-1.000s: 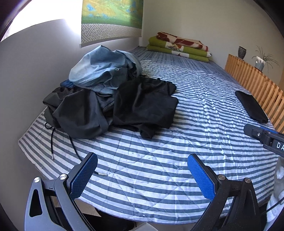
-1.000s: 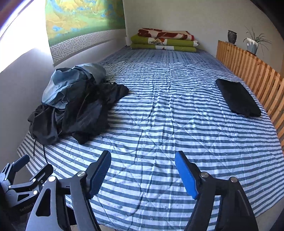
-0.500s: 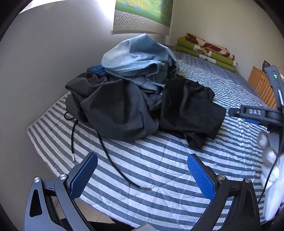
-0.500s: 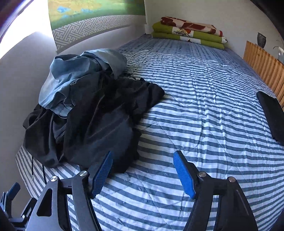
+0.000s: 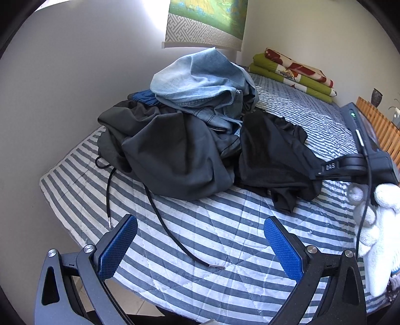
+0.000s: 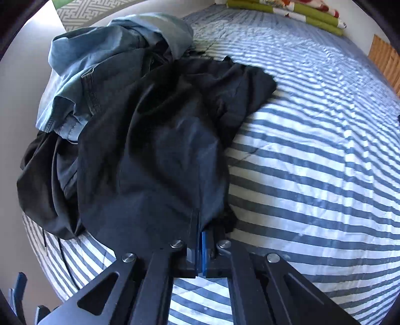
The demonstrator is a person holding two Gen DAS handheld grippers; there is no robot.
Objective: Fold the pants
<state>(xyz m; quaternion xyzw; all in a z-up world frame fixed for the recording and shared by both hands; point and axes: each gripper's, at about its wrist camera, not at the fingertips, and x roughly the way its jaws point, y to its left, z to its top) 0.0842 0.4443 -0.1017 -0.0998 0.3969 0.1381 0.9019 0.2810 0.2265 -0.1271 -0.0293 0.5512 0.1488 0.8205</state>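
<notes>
The right gripper [image 6: 201, 246] has its blue-padded jaws pressed together on the near hem of the black, thin-fabric pants [image 6: 160, 155], which spread away from its fingertips and up onto a heap of clothes lying ahead and to its left. In that heap, beyond the black pants, are crumpled faded light-blue denim jeans [image 6: 105, 62] at the top and a dark grey garment [image 6: 42, 180] slumped at the far left edge. All of this lies on the blue-and-white striped quilted bedcover [image 6: 312, 162], which stretches bare to the right of the gripper. Far ahead, at the head of the bed, is a folded stack of green and red-patterned blankets [image 6: 295, 12]. The left gripper [image 5: 200, 247] stands wide apart with nothing between its blue textured pads, hovering over the striped cover near the bed's foot. Between and just ahead of its fingers trails a thin black drawstring with a metal tip [image 5: 175, 235], running back to the dark grey garment [image 5: 175, 152]. In this view the black pants [image 5: 272, 155] lie ahead and to the right, with the right gripper's black body [image 5: 350, 165] and a hand in a white knit glove [image 5: 377, 225] beside them at the right edge. No container appears in either view.
</notes>
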